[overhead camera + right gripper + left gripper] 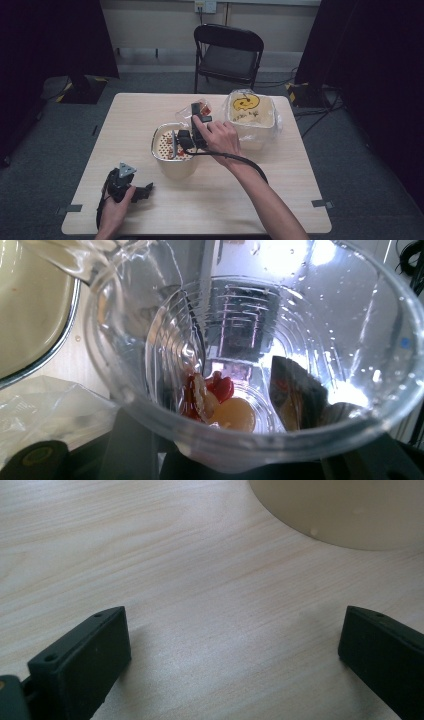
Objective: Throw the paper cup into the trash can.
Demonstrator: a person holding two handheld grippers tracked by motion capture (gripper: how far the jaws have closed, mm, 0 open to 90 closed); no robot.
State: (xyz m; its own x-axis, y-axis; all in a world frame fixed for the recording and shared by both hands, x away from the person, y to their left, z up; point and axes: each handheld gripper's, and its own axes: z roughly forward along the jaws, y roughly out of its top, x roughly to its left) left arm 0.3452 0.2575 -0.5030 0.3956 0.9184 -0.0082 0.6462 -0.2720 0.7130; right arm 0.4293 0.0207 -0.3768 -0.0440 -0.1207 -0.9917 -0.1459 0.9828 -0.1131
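My right gripper (pixel 198 116) is shut on a clear plastic cup (pixel 196 108), held tilted over the far rim of a metal-rimmed cream pot (pixel 156 150). In the right gripper view I look into the cup (pixel 310 340) from its mouth. Red bits (pixel 220 387) and a pale round piece (pixel 235 415) lie at its bottom, and my right gripper (pixel 245 462) has a black jaw on each side of it. The pot holds a dotted strainer insert (pixel 167 147) with a few food pieces. My left gripper (pixel 146 190) rests open on the table at the near left, and nothing lies between the jaws of the left gripper (pixel 235 630).
A white tub (pixel 251 119) lined with a plastic bag, with a yellow mark on it, stands right of the pot. A black folding chair (pixel 227 55) is behind the table. The pot's cream wall (pixel 340 510) is just ahead of the left jaws. Bare wood (pixel 280 180) lies at the near right.
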